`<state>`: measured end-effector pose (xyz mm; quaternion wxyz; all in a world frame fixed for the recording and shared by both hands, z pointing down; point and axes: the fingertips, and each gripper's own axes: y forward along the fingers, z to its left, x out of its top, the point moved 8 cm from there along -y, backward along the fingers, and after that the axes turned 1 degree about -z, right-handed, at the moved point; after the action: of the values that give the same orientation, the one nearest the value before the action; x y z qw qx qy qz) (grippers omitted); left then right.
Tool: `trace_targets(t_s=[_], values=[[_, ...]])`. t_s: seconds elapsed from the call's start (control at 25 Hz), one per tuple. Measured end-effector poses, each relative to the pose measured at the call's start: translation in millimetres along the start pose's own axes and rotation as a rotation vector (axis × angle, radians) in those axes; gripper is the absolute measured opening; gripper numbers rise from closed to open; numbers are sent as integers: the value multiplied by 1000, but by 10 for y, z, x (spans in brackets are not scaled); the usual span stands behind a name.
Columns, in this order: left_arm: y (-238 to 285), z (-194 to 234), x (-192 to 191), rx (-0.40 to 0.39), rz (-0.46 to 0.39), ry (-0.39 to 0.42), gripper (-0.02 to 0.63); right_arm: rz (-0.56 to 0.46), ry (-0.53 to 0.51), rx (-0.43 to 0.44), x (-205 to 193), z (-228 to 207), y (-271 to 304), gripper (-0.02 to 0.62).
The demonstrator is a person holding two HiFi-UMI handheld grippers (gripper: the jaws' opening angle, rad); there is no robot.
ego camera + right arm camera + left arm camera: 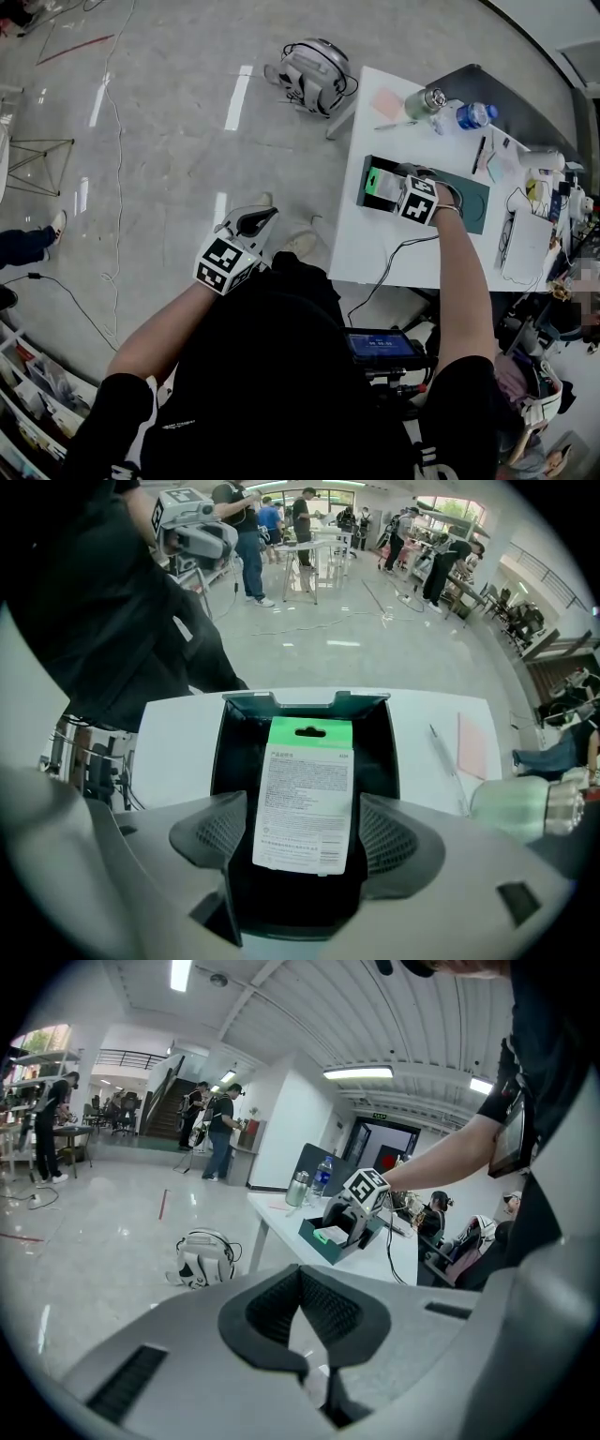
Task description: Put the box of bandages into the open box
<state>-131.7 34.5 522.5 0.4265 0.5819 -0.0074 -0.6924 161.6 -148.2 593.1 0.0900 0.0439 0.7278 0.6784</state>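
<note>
Nearly done. Box of bandages lying flat inside the open box, printed side up. Right gripper over it, fingers spread either side with small gaps, not gripping. Left gripper closed on nothing, held off the table above the floor. Probably left: lift right gripper clear. White table also holding a bottle, pen. Backpack on glossy floor, open hall.

Around the open box
In it lies the box of bandages (right gripper straddling it); to its right, pen, then flask.
</note>
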Motion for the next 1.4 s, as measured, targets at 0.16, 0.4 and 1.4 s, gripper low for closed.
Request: trace_targets(t_s=[0.16, 0.4, 1.4], values=[[25, 19, 20, -14, 4, 4, 8, -18, 29, -10, -14, 6, -89, 367], [47, 105, 149, -30, 5, 23, 8, -97, 84, -94, 71, -114, -301, 365], [815, 14, 867, -313, -8, 221, 8, -695, 818, -666, -587, 712, -1658, 32]])
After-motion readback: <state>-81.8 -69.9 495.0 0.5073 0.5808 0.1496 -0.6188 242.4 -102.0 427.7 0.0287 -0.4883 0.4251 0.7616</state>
